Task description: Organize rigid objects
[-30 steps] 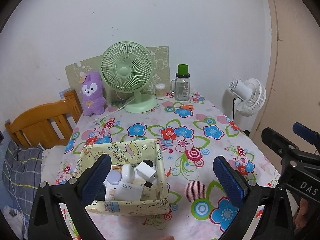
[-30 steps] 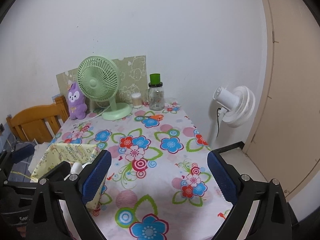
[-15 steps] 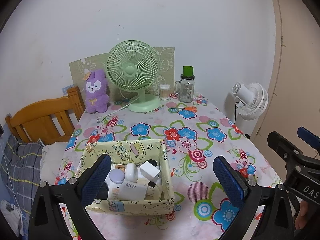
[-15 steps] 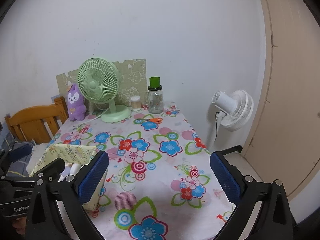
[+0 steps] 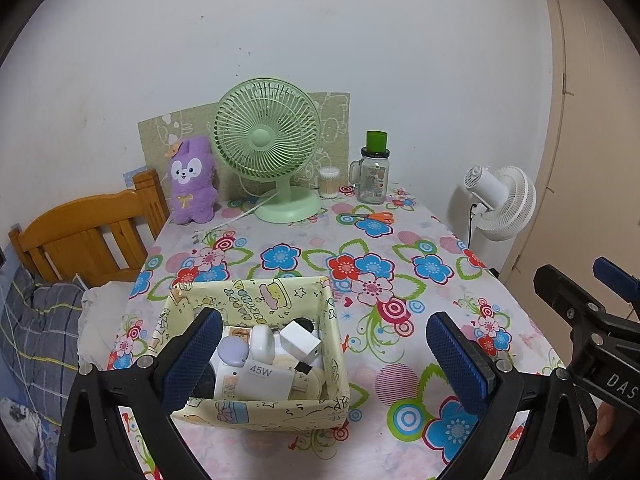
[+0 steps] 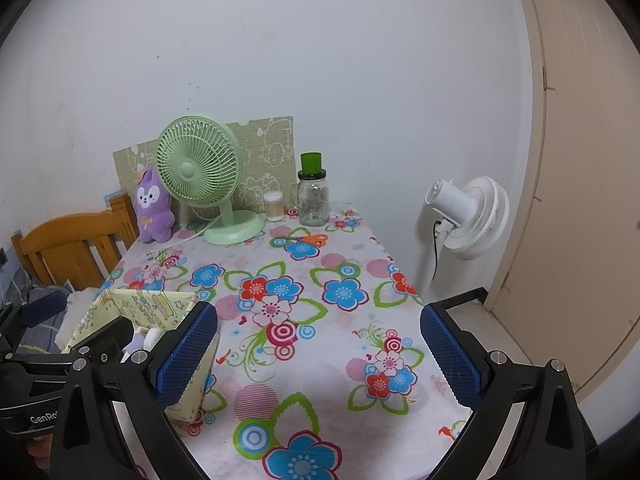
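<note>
While both grippers hang released above the near edge of the table (image 5: 400, 240), nothing is grasped: the left gripper (image 5: 326, 360) has its blue pads wide apart with the yellow cartoon-print box (image 5: 256, 404) showing between and below them, and the right gripper (image 6: 318, 350) is likewise spread over bare flowered cloth to the right of that box. The task's things sit inside the box: a white 45W charger (image 5: 262, 376) lying flat at the front, a white plug cube (image 5: 300, 342) tilted behind it, a white rounded case (image 5: 262, 342) standing just left of the cube, and a lilac rounded case (image 5: 230, 354) to the left again, partly behind the left pad. Judging by their look, these are small, hard plastic shells, light and stiff, with smooth glossy faces that could slide between the pads unless squeezed across flat, parallel sides. The charger offers its two long edges; the cube is best taken across opposite faces, not corner to corner, since it is tilted. The rounded cases are the most likely to squirt out, so a hold across their widest middle seems safest. The box itself appears to be thin folded card or fabric, soft-walled, and would probably buckle if pinched by one wall. Far behind the box stand a green fan (image 5: 268, 148), a purple plush (image 5: 192, 182), a glass jar (image 5: 374, 176) and orange scissors (image 5: 370, 217), all well apart from it.
</note>
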The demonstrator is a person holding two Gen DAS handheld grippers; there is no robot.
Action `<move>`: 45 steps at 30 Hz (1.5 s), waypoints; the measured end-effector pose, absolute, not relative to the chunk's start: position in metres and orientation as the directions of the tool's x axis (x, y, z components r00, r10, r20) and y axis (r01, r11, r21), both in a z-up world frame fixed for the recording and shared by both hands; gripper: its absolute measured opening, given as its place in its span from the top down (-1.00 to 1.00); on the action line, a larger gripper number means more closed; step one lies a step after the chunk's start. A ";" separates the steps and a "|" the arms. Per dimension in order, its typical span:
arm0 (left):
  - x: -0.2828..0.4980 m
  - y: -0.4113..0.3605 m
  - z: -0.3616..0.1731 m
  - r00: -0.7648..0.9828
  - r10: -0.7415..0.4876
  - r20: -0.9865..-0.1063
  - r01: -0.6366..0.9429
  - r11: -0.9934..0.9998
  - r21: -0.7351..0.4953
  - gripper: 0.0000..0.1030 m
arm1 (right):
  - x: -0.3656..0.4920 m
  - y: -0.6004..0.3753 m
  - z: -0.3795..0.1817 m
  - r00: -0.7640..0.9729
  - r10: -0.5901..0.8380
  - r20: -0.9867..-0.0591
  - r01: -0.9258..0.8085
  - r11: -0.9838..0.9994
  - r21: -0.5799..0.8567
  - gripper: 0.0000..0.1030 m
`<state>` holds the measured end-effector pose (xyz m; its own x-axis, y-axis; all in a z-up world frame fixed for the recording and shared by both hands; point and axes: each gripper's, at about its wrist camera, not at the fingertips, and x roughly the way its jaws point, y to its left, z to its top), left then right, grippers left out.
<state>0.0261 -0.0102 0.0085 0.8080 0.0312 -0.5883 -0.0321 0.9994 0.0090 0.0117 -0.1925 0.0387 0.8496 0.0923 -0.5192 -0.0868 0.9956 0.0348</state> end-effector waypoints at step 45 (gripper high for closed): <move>0.020 -0.004 0.009 0.813 0.019 -0.582 -0.033 0.999 -0.015 -0.99 | 0.012 -0.188 0.038 0.848 0.093 -0.522 -0.091 0.995 0.029 -0.99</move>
